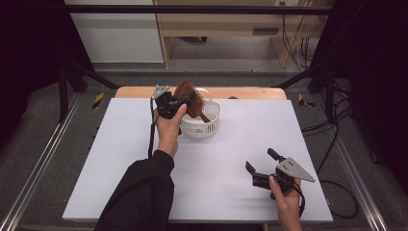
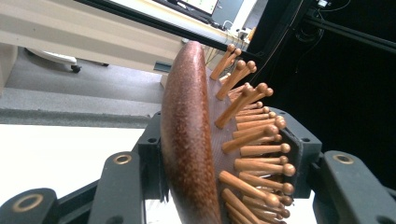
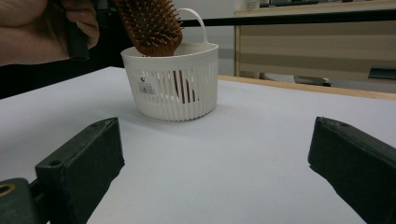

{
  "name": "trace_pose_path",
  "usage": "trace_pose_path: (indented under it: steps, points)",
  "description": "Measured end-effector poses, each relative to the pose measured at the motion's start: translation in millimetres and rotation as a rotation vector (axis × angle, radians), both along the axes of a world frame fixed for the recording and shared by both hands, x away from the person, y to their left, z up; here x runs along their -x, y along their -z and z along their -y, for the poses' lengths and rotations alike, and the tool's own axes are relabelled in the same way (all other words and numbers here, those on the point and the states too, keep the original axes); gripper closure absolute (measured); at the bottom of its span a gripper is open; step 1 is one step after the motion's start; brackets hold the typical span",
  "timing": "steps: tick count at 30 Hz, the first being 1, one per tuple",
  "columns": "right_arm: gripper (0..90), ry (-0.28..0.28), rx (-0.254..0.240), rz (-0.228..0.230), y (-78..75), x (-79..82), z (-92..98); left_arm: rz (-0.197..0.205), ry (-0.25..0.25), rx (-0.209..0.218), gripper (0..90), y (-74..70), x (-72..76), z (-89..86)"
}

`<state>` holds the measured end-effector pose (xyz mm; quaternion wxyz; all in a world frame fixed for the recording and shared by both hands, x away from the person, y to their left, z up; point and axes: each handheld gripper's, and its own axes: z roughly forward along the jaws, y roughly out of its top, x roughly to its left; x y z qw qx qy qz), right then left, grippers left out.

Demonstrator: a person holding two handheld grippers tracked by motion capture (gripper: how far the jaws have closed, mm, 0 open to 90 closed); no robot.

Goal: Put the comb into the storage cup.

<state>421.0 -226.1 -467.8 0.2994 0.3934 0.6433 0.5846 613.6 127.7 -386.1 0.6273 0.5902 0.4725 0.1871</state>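
I hold the hairbrush (image 1: 186, 92) by its head in my left gripper (image 1: 185, 102), handle down in the white basket (image 1: 211, 126) at the table's far side; letting go risks tipping that basket, while my right gripper (image 1: 262, 161) idles wide open, near right.

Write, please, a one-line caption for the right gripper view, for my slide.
Between open fingers of the right gripper, a wooden hairbrush stands handle-down in a white slotted basket.

A lab or recording room: a white counter (image 1: 144, 159) stands inside a black frame (image 1: 192, 8), loose cables (image 1: 332, 130) trail over grey floor, a monitor (image 2: 201, 5) glows behind.
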Motion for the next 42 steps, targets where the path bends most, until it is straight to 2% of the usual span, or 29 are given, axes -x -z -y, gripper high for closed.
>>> trace_pose_path:
  steps: [14, 22, 42]
  points:
    - [3.7, -0.005, 0.003, -0.002, 0.7, -0.4, -0.9, -0.011, 0.014, 0.016, 45.9, 3.8, 0.9, -9.0]
    - [3.6, -0.007, 0.002, -0.004, 0.8, -0.5, -1.1, -0.017, 0.026, 0.012, 45.6, 4.3, 0.4, -12.3]
    - [3.6, -0.014, 0.006, -0.008, 1.2, -0.5, -1.7, -0.030, 0.023, 0.022, 44.7, 8.1, -0.9, -20.4]
